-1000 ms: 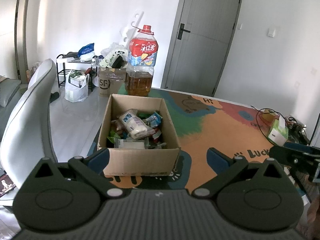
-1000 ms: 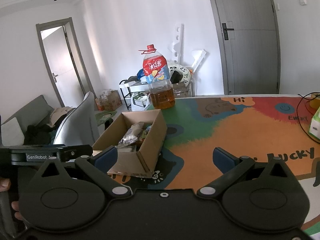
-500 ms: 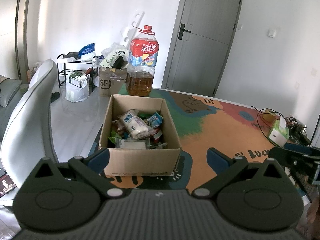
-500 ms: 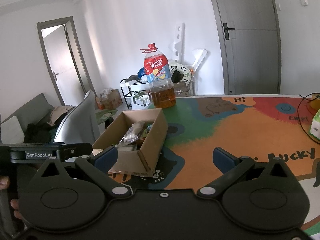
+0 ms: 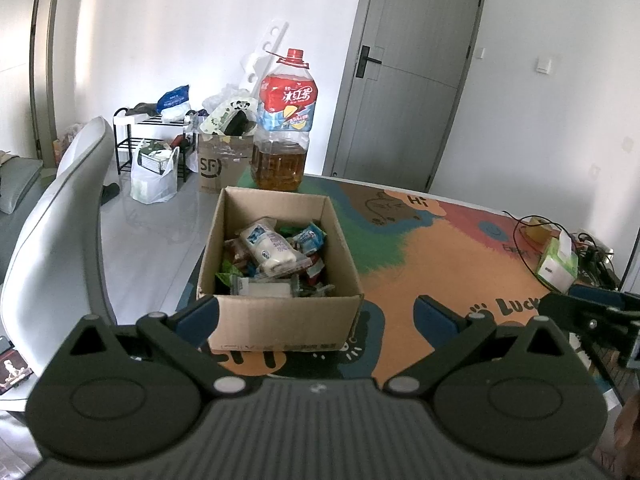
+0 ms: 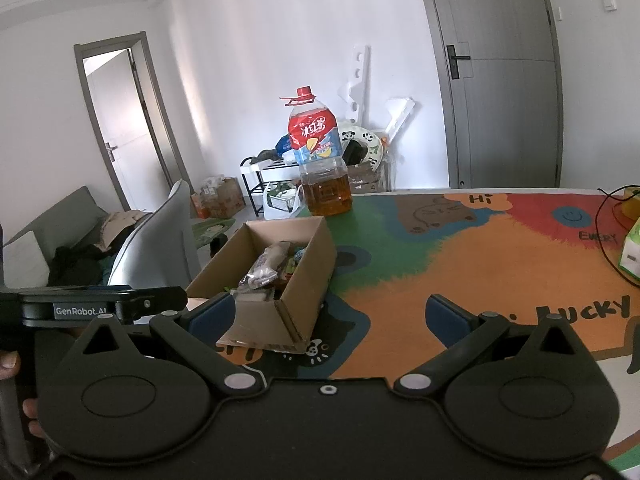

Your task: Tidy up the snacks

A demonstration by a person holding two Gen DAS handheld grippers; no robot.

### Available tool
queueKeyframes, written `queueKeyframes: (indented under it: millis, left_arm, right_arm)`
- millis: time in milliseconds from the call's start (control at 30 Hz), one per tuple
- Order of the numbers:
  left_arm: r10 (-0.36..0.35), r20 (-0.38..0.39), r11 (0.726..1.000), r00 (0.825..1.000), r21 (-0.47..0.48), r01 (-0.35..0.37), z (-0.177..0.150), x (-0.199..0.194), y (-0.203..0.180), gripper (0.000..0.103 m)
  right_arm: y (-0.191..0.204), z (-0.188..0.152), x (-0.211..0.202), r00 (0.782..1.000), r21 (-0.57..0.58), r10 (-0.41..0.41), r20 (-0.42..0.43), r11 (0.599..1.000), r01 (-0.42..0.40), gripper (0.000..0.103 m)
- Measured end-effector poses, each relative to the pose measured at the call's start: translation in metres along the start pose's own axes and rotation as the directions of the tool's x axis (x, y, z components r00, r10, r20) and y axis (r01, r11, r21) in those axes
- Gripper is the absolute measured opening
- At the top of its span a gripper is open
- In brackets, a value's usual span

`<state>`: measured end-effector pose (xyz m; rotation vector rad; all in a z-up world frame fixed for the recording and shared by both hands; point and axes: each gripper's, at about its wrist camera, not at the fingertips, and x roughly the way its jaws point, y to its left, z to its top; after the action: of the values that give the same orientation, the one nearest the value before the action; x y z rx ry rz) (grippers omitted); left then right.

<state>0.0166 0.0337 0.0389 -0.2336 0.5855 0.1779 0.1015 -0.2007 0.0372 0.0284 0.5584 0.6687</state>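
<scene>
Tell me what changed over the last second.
Almost nothing. The left tool has crept slightly toward the box, so the box and bottle sit a touch lower in its view. The right tool shifted only slightly. Nothing was taken hold of or let go: both tools stay open and empty, and the snacks lie in the box as before.

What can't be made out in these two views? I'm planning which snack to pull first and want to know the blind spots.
- Snacks low in the cardboard box: left wrist view, buried under the white packet and other wrappers.
- Most box contents: right wrist view, hidden by the box's near wall.
- Wrapper print: too small in both views.
- Tissue box: cut by the right wrist view's edge.
</scene>
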Motion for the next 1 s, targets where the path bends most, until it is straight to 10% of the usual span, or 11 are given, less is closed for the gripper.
queueKeyframes:
  millis: [1000]
  left_arm:
    - [-0.001, -0.001, 1.0, 1.0, 0.003, 0.001, -0.0022, 0.0026, -0.0009, 0.103]
  right_arm:
    - [0.0002, 0.0022, 0.0002, 1.0, -0.001, -0.004, 0.001, 1.0, 0.004, 0.103]
